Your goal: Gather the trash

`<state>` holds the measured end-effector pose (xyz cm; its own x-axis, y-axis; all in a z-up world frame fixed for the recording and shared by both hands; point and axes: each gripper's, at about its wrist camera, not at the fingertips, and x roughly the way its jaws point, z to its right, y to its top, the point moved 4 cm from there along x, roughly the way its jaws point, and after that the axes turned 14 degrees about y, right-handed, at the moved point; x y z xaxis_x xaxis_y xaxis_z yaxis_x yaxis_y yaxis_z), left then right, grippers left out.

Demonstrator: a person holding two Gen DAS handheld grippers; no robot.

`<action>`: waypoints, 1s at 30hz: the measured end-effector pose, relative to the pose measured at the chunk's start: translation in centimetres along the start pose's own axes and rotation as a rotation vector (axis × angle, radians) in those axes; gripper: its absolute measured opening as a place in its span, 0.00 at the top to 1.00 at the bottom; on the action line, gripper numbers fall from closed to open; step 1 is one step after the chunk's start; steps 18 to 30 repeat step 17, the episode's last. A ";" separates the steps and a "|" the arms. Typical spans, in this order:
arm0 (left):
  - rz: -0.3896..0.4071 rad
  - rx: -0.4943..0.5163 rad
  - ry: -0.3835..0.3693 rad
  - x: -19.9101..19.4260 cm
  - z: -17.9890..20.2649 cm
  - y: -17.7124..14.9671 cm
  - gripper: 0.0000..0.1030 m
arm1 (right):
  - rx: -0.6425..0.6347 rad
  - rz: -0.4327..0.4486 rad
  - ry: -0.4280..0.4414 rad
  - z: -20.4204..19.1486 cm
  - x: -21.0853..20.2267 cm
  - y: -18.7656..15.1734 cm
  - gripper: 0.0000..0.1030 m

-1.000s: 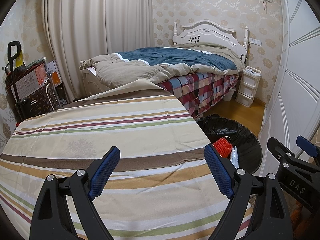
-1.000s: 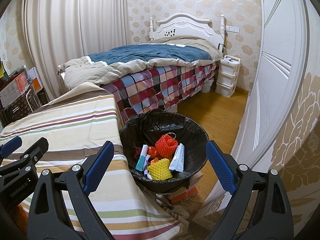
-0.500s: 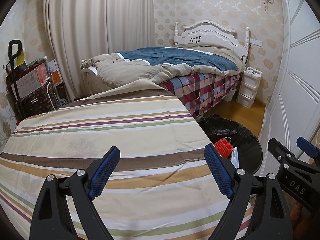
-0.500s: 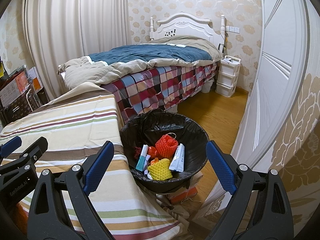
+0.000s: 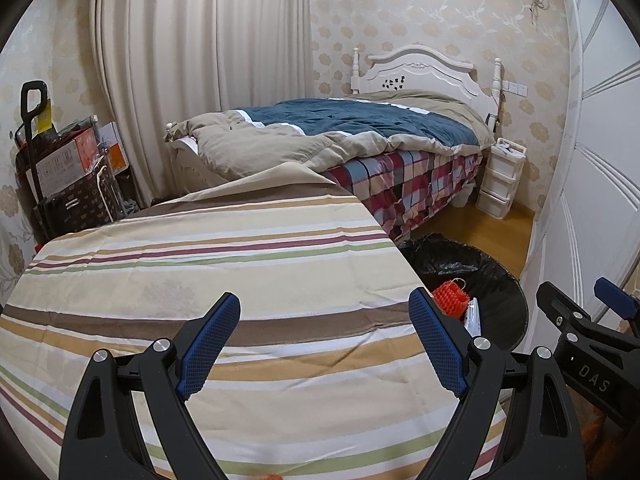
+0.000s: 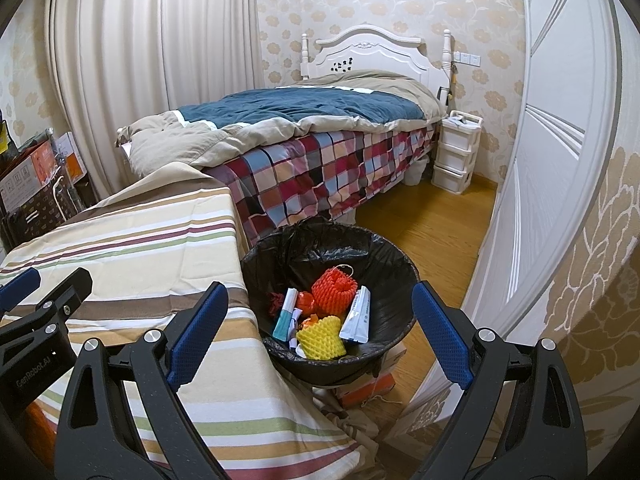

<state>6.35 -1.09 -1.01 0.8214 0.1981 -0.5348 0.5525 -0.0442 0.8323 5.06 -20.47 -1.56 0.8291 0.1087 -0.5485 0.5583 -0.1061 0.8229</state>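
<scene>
Floral-papered bedroom, white-headboard bed, cream curtains, wooden floor, white drawers.

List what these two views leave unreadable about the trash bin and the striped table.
- Black-lined trash bin, left wrist view: most contents hidden behind the striped tablecloth edge and a finger of the left hand-held gripper.
- Bin's base, right wrist view: hidden under its own bowl.
- Tablecloth's near edge: cut off by both frames' bottoms.
</scene>
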 end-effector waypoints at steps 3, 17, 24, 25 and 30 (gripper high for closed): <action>0.006 0.006 0.006 0.0 0.0 -0.1 0.17 | 0.000 -0.001 0.000 0.0 0.0 0.0 0.12; -0.019 -0.007 0.018 0.5 -0.3 -0.5 0.17 | -0.012 -0.007 0.008 -1.4 0.9 -0.6 0.12; -0.019 -0.007 0.018 0.5 -0.3 -0.5 0.17 | -0.012 -0.007 0.008 -1.4 0.9 -0.6 0.12; -0.019 -0.007 0.018 0.5 -0.3 -0.5 0.17 | -0.012 -0.007 0.008 -1.4 0.9 -0.6 0.12; -0.019 -0.007 0.018 0.5 -0.3 -0.5 0.17 | -0.012 -0.007 0.008 -1.4 0.9 -0.6 0.12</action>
